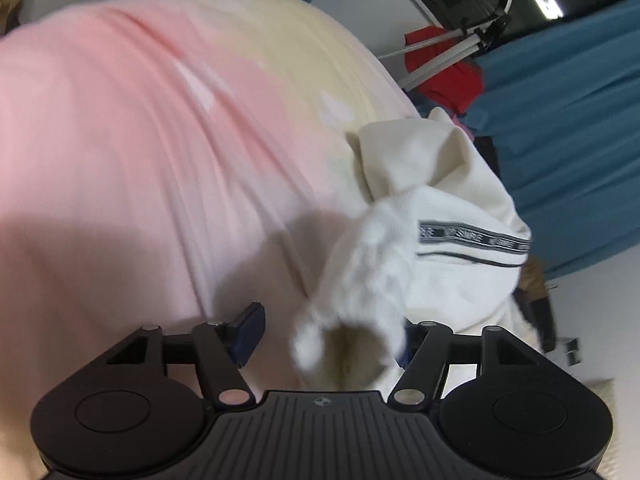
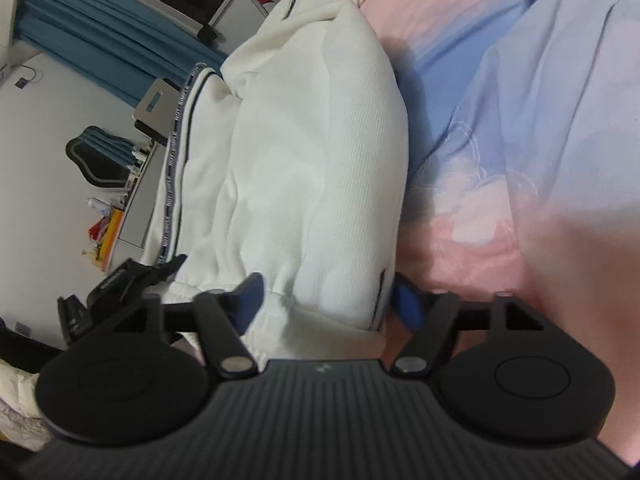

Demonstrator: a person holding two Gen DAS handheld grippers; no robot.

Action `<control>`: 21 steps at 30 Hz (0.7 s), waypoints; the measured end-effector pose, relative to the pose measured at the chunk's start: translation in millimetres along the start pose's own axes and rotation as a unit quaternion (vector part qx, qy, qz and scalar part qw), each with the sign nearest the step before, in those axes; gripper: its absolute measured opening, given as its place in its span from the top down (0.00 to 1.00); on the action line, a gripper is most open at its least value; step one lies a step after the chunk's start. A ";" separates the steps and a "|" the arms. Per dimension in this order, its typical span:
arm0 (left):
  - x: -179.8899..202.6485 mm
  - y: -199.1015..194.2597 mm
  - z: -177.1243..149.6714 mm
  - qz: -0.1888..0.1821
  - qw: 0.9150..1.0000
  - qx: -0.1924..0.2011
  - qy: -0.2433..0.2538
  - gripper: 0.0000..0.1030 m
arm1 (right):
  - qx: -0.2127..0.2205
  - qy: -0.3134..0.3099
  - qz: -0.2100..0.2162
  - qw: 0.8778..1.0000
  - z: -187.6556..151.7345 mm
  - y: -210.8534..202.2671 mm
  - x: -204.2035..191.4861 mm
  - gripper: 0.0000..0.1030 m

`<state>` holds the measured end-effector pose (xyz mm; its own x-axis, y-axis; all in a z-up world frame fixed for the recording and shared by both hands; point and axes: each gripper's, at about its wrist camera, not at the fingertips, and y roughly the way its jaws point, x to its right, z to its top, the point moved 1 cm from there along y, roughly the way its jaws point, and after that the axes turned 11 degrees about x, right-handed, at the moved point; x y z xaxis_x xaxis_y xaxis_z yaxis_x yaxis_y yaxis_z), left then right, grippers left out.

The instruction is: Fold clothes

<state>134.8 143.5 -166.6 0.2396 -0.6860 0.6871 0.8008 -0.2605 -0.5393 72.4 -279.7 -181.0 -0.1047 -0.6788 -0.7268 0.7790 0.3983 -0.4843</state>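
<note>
My left gripper [image 1: 326, 334] and right gripper [image 2: 326, 300] both gape around the white sweatpants [image 2: 304, 168]; I'd close squarely at twelve o'clock, bedsheet [image 2: 540, 100] excluded.

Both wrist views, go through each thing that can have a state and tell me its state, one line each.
left tool: open, a bunched end of the garment lies between its fingers, not pinched
right tool: open, fingers straddling the folded bundle
white garment: partly folded into a thick bundle, striped trim showing along one edge
bedsheet: spread out, wrinkled
blue curtain: drawn, hanging in pleats
</note>
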 end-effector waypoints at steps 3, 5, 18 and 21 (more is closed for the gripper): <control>6.2 -6.4 -0.3 -0.006 0.999 0.025 0.019 0.83 | 0.001 -0.021 -0.003 1.000 -4.8 1.9 -1.9 0.46; 11.1 -13.7 7.8 -0.010 0.999 0.037 0.034 0.82 | -0.006 -0.016 0.019 1.000 -13.4 8.2 -17.4 0.63; 40.4 -70.5 168.6 0.083 0.969 0.187 0.141 0.84 | -0.056 0.052 0.180 0.981 -81.1 79.9 -133.7 0.71; 29.7 -64.3 211.2 0.147 0.952 0.202 0.176 0.83 | -0.081 0.048 0.206 0.974 -108.5 139.0 -173.2 0.71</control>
<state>206.5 283.3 -8.7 0.3450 -0.8922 0.2916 0.8899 0.2121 -0.4039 131.7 -39.8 -175.3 0.1320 -0.3836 -0.9140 0.6599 0.7220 -0.2077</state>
